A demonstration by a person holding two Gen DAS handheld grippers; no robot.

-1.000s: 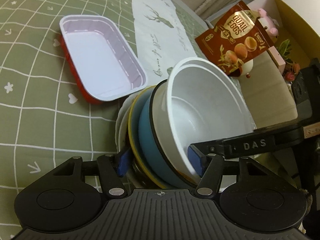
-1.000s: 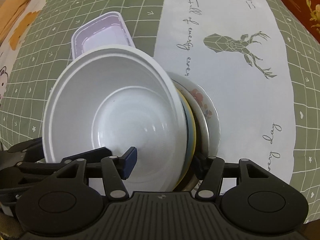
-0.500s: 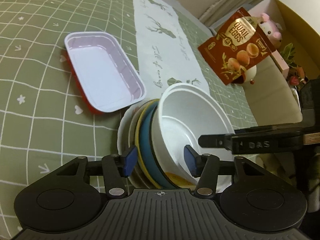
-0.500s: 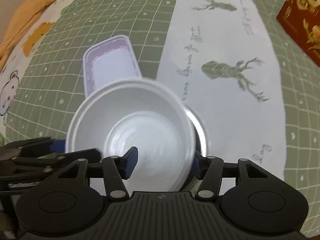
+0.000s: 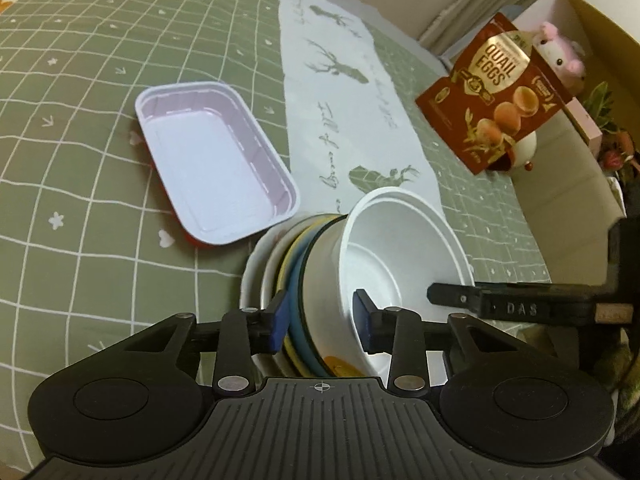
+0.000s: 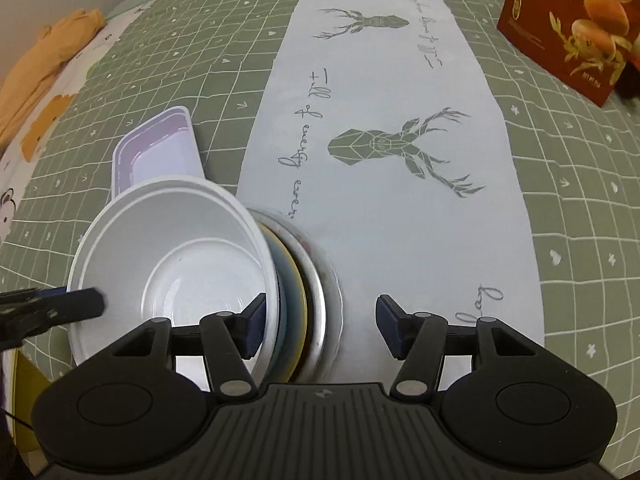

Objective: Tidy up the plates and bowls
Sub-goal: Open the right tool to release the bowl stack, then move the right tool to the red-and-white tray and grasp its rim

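Note:
A stack of dishes stands tilted on edge on the green cloth: a deep white bowl leans against a blue plate, a yellow one and white outer plates. My left gripper straddles the rims, one pad outside the plates and one inside the bowl; its jaws are closing, and a firm press does not show. My right gripper has its left pad in the bowl. Its right pad stands clear of the outer plate with a gap.
A white rectangular tray with a red underside lies just beyond the stack. A white deer-print runner crosses the cloth. A quail-eggs box stands far right. An orange cloth lies far left.
The left jaws have narrowed around the stack's rims as that hand drew up and back. The right gripper slid right, so its right pad has come away from the plates.

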